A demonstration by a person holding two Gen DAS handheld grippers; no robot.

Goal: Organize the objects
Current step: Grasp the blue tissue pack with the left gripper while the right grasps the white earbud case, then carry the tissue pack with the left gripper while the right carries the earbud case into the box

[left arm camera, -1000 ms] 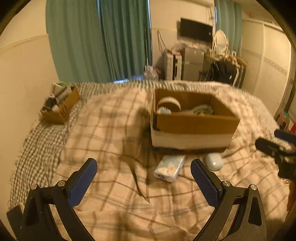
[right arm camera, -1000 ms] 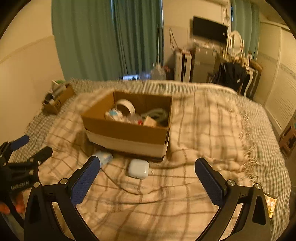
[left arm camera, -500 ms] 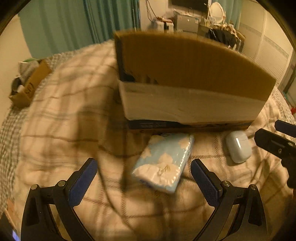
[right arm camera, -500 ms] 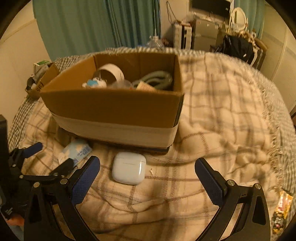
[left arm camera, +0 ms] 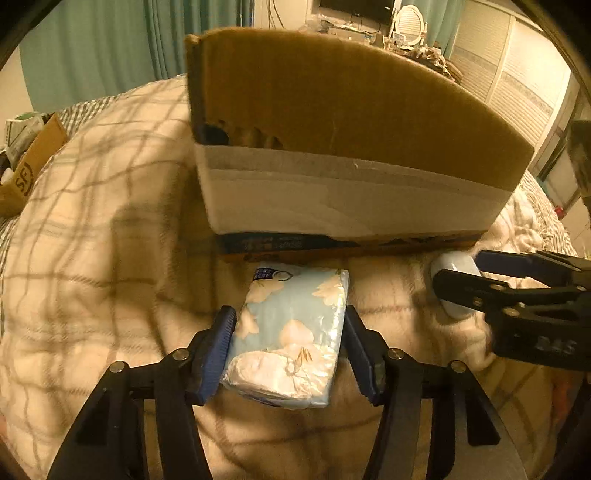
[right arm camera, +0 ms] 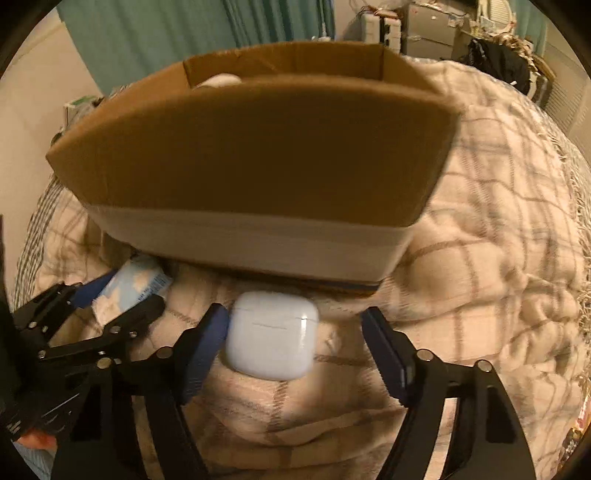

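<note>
A light blue flowered tissue pack point(left arm camera: 291, 332) lies on the plaid blanket in front of a cardboard box point(left arm camera: 332, 122). My left gripper point(left arm camera: 290, 325) is shut on the pack, both pads against its sides. A white earbud case point(right arm camera: 271, 338) lies to the right, also before the box point(right arm camera: 258, 155). My right gripper point(right arm camera: 295, 325) straddles the case: its left pad touches the case, the right pad stands apart from it, so it is open. The case point(left arm camera: 456, 284) and the right gripper show in the left wrist view; the tissue pack point(right arm camera: 135, 286) and the left gripper show in the right wrist view.
The plaid blanket point(left arm camera: 92, 258) covers a bed. A small cardboard box with clutter point(left arm camera: 29, 162) stands at the far left edge. Green curtains point(right arm camera: 184, 33) and furniture with cables stand behind the bed.
Both grippers moved forward and down to the items in front of the box. The left closed onto the tissue pack. The right narrowed around the earbud case.
</note>
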